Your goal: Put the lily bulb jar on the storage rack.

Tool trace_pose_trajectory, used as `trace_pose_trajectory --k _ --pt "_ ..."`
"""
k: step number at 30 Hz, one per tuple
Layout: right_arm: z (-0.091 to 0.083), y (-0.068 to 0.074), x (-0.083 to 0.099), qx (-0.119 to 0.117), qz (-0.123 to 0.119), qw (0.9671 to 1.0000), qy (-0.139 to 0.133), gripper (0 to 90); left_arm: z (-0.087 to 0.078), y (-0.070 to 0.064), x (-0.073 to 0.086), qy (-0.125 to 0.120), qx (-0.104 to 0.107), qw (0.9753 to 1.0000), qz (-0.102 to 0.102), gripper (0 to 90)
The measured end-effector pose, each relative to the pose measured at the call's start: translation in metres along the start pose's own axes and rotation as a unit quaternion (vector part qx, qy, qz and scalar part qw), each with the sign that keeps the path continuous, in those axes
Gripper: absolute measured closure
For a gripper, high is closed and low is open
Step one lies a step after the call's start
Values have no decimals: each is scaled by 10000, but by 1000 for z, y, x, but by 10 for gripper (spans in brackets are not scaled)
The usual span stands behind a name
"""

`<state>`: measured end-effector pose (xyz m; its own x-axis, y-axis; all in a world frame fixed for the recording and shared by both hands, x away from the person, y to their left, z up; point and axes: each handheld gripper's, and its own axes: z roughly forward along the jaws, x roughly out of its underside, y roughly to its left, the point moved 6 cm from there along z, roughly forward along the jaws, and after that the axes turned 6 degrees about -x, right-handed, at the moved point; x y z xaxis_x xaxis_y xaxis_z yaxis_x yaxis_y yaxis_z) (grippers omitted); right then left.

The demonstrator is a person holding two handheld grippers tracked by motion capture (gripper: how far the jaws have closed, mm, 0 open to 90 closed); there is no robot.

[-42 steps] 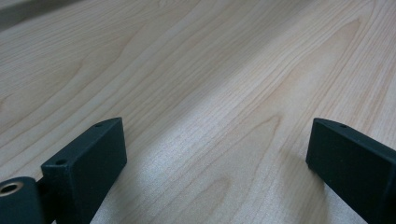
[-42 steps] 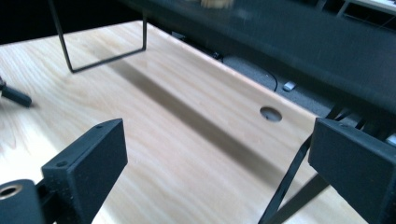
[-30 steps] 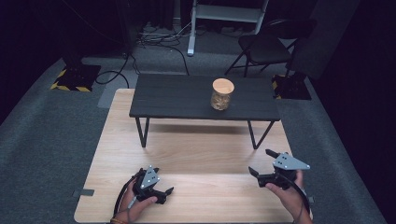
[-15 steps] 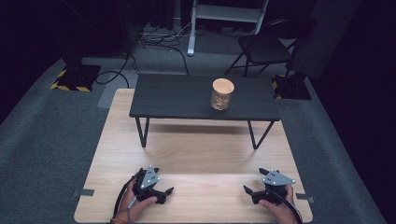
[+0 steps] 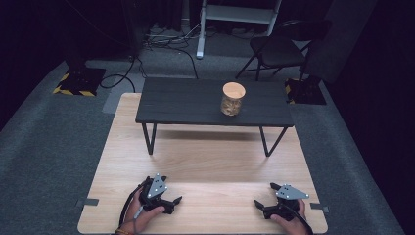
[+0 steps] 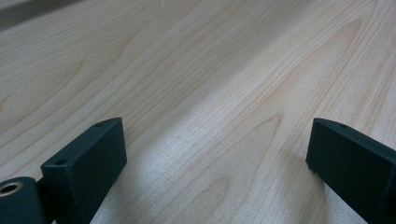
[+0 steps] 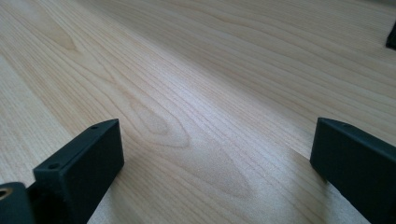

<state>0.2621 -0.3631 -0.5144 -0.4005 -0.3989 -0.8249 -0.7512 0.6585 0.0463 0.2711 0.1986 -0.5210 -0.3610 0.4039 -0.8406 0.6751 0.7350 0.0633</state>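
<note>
A glass jar [image 5: 232,98] with a light lid and tan contents stands on the small black table [image 5: 186,103], right of its middle. Near the front edge of the light wood board [image 5: 205,161], my left gripper [image 5: 175,204] rests open in a hand, jaws pointing right. My right gripper [image 5: 263,197] rests open at the front right, jaws pointing left. In the left gripper view my left gripper [image 6: 212,158] has bare wood between its wide jaws. The right gripper view shows my right gripper [image 7: 215,158] the same way, low over the board.
The black table stands on thin legs at the far end of the board. Grey carpet [image 5: 54,147] surrounds the board. A folding chair [image 5: 279,49], a white stand [image 5: 203,29] and cables lie beyond the table. Yellow-black striped pads [image 5: 78,83] sit at the far left.
My right gripper has come down and toward the front edge and settled low on the board. The left gripper has stayed put.
</note>
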Motion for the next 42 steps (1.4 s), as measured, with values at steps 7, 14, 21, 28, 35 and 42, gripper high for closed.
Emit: trace_pose_trajectory --k 7,14,21,28,35,42 --pt "0 0 0 11 6 10000 -2 23 0 0 0 1 0 10000 3 50" --pt "0 0 0 13 12 10000 2 19 0 0 0 0 -1 10000 1 50" --pt "0 -1 0 -8 4 10000 10 12 0 0 0 2 -3 10000 2 49" --pt "0 -1 0 -9 2 10000 12 10 0 0 0 0 -3 10000 2 49" --pt "0 -1 0 -13 1 10000 14 9 0 0 0 1 -3 10000 3 49" --pt "0 -1 0 -11 -1 10000 16 8 0 0 0 1 -3 10000 5 49"
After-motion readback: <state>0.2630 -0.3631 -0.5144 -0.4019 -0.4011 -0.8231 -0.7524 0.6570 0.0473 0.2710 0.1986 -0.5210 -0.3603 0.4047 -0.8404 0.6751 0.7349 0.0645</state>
